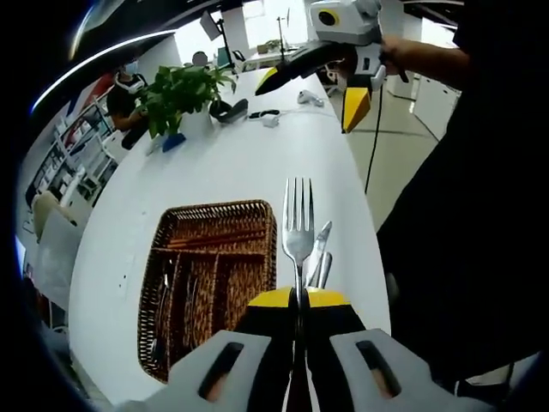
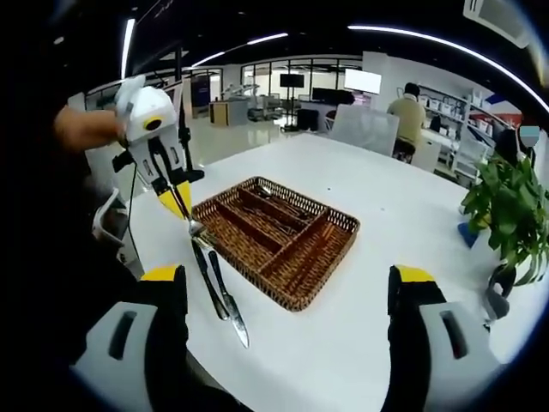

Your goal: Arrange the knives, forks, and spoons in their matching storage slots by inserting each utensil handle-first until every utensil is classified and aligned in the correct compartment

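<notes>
- Now our left gripper (image 1: 299,296) is clamped on one fork (image 1: 298,225) by its handle, tines forward, held just beside the wicker tray (image 1: 214,212), presumably for sorting.
- Our right gripper (image 2: 287,296) hangs wide open, holding nothing.
- Two knives (image 2: 221,292) lie on the tabletop (image 2: 403,215) beside the tray.

Open-plan office or lab. Long white tabletop (image 2: 403,215) with rounded end, potted plant (image 1: 178,93) toward its far end. Glass partitions, wall monitors (image 2: 362,81), ceiling strip lights (image 2: 429,39). People seated at desks in the background (image 2: 406,116), shelving (image 1: 73,163) along one side, more workstations beyond.
</notes>
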### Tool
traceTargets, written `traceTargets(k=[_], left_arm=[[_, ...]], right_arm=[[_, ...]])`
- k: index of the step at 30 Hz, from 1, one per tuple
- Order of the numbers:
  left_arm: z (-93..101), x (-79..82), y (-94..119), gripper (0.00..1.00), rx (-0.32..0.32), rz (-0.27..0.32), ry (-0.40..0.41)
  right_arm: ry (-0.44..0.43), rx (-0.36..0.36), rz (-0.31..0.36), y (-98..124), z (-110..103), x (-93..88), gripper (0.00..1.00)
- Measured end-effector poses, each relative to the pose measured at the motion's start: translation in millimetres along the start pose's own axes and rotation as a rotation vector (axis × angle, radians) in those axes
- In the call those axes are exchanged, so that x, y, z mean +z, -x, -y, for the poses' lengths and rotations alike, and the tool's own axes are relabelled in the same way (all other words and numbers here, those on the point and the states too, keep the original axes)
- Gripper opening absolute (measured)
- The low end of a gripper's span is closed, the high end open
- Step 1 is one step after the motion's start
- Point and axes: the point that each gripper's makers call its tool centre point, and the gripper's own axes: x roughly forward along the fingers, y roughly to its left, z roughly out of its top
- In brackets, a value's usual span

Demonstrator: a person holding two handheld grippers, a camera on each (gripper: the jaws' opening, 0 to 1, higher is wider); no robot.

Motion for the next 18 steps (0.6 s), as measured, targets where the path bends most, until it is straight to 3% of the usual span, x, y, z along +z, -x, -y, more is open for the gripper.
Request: traceTargets(k=[18], left_arm=[[-40.4, -5.4, 2, 0.01, 0.027, -0.007, -0.033]], right_arm=[[-0.005, -0.015, 0.009, -2, 6, 4.1, 1.0]])
